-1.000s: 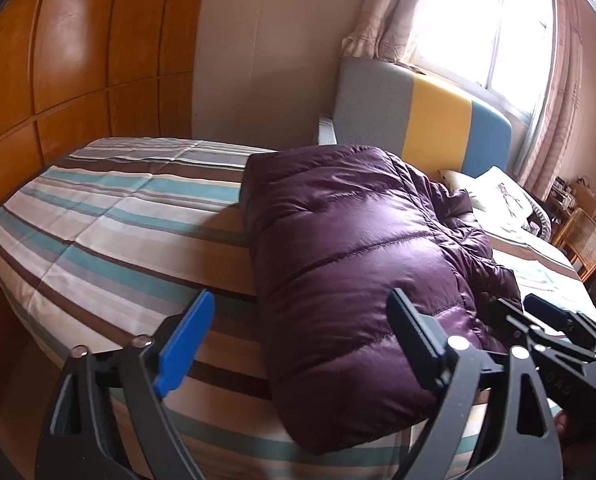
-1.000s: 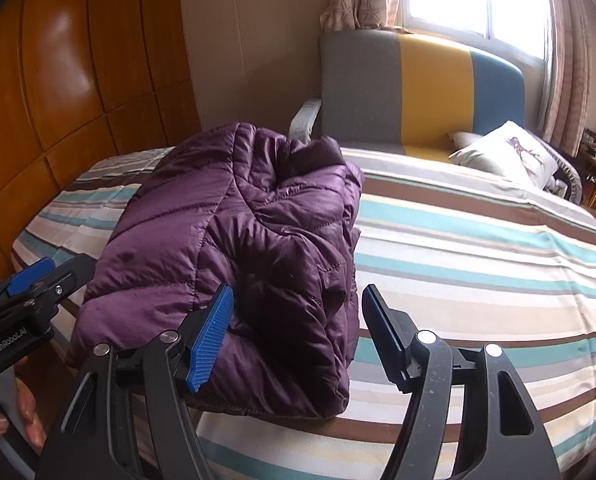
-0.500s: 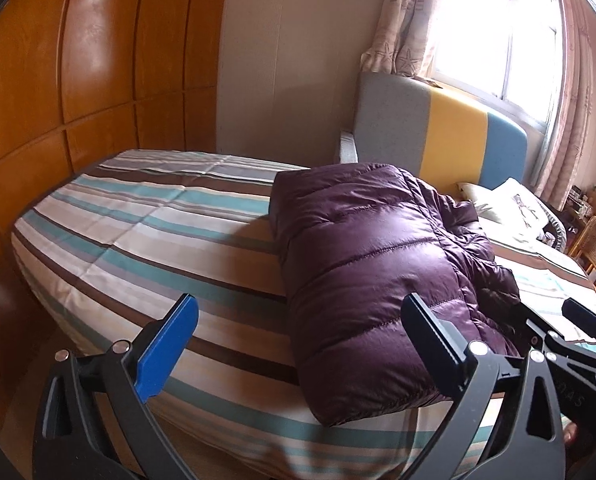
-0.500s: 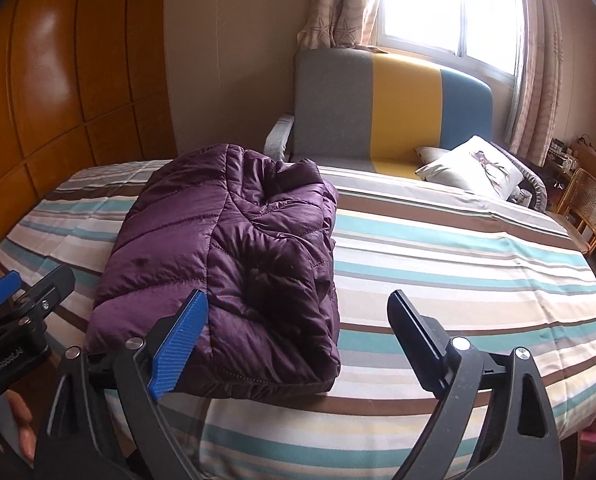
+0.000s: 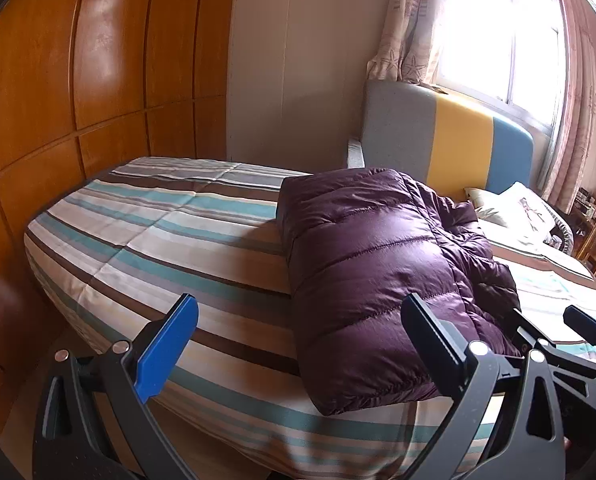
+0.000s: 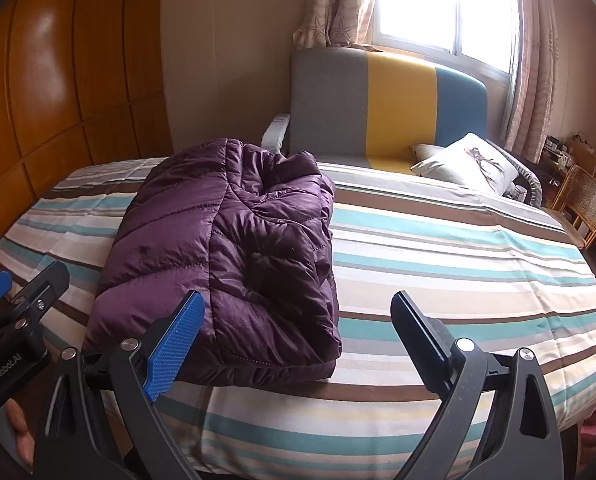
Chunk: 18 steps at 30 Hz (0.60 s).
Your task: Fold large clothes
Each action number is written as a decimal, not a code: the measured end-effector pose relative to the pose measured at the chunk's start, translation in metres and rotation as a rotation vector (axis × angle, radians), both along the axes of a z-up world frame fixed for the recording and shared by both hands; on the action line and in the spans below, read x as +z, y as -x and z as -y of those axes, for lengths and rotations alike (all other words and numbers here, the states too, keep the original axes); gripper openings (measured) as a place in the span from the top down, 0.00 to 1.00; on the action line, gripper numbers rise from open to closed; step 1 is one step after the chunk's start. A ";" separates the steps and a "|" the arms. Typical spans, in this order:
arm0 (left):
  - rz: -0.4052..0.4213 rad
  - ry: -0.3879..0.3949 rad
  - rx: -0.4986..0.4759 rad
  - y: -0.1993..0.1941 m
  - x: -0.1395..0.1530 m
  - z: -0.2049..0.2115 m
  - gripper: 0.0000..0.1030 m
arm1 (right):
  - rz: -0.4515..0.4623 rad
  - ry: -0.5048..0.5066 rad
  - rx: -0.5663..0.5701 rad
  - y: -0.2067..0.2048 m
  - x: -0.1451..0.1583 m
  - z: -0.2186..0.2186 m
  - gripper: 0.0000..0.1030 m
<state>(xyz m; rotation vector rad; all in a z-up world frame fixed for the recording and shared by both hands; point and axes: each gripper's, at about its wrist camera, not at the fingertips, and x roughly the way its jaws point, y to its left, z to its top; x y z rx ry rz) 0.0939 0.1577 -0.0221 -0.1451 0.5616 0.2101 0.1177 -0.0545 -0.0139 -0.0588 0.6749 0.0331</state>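
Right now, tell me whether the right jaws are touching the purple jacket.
Apart. The right wrist view shows the right gripper open, held in front of the bed edge, while the purple jacket lies folded on the bed.

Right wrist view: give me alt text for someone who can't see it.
A purple puffer jacket lies folded into a bundle near the front edge of a striped bed. The open right gripper hovers before it, empty; the left gripper shows at far left.
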 end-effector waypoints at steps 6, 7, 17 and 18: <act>-0.009 0.009 0.028 0.001 -0.003 -0.003 0.02 | 0.011 0.005 -0.001 0.003 0.001 -0.001 0.09; -0.011 0.012 0.029 0.001 -0.003 -0.004 0.02 | 0.011 0.005 0.000 0.004 0.001 -0.001 0.09; -0.039 0.004 0.022 -0.003 -0.007 -0.003 0.02 | -0.001 0.005 0.001 0.001 -0.004 -0.003 0.09; -0.039 0.003 0.021 -0.003 -0.007 -0.003 0.02 | -0.002 0.005 0.001 0.001 -0.004 -0.002 0.09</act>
